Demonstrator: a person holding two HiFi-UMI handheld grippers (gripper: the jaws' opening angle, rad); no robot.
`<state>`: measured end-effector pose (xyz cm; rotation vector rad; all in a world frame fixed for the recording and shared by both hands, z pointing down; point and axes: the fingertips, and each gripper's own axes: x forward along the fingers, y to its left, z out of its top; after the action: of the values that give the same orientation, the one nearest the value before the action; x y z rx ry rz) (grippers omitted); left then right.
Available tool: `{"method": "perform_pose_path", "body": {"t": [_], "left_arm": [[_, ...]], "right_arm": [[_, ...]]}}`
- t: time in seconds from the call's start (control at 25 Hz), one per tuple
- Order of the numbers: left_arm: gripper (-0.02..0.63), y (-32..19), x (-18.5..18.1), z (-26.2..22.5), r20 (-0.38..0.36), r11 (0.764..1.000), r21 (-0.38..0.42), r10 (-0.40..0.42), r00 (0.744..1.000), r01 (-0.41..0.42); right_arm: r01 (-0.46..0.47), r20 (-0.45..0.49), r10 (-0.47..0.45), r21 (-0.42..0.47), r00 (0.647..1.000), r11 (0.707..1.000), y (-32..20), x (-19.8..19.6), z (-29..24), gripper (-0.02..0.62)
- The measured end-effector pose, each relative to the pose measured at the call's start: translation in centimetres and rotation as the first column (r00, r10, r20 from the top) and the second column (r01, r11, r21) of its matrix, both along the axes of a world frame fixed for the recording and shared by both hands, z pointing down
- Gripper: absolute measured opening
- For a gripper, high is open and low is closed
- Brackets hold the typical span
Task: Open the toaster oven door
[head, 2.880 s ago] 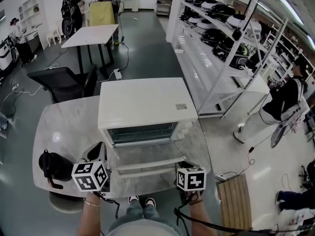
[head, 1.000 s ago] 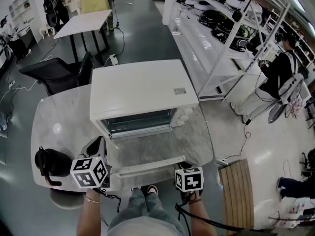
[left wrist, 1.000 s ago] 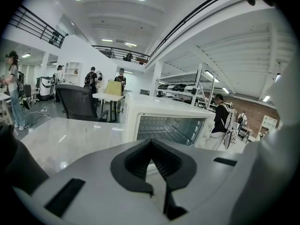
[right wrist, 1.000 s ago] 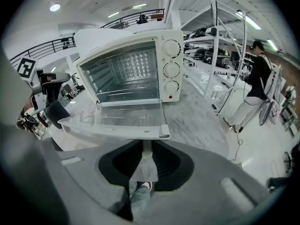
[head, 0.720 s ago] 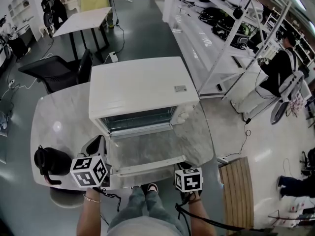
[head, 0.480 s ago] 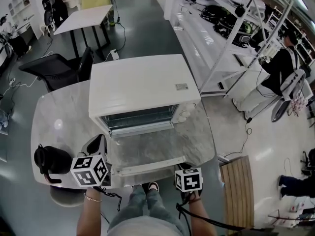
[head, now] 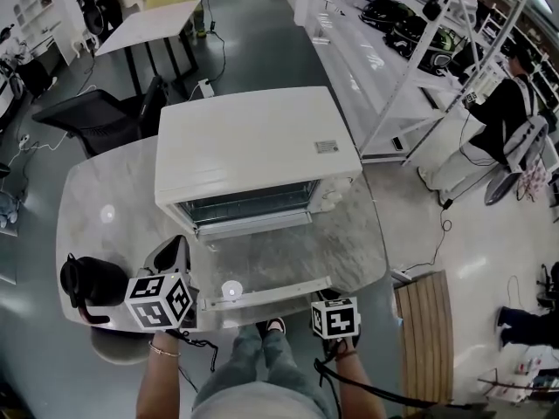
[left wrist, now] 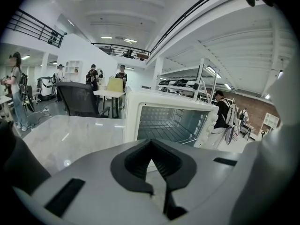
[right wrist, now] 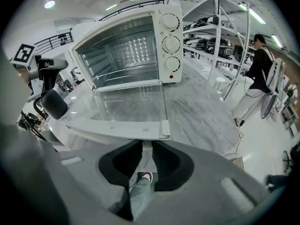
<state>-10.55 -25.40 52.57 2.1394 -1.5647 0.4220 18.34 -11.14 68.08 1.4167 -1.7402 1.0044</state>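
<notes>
The white toaster oven (head: 253,142) stands on the marble table (head: 113,208) with its glass door (head: 262,264) folded down flat toward me. My right gripper (head: 325,297) is at the right end of the door handle (head: 266,294). In the right gripper view the handle (right wrist: 112,128) lies across just above the jaws, and my right gripper (right wrist: 143,146) is shut on a white part of it. My left gripper (head: 173,253) sits beside the door's left end, apart from it. In the left gripper view its jaws (left wrist: 157,172) are shut on nothing, pointing at the oven (left wrist: 173,121).
A black kettle (head: 87,285) stands at the table's left front, close to my left gripper. Beyond the table are an office chair (head: 105,125), a white table (head: 157,24) and shelving (head: 410,51) with a person (head: 511,112) on the right. A wooden crate (head: 424,339) sits on the floor.
The door lies open in every frame and both grippers keep their places by it. The head view has shifted, so the oven sits higher in the picture, and a light spot now shows on the glass.
</notes>
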Motion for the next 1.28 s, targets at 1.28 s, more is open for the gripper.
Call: {"method": "perform_pose_path", "body": {"t": [1.28], "left_arm": [[0.005,-1.8,1.2,1.2,0.021,0.999,-0.023,0.022,1.0,-0.022]], "right_arm": [[0.0,0.003,0.001,-0.065,1.0,0.998,0.5,0.1,2.5,0.072]]}}
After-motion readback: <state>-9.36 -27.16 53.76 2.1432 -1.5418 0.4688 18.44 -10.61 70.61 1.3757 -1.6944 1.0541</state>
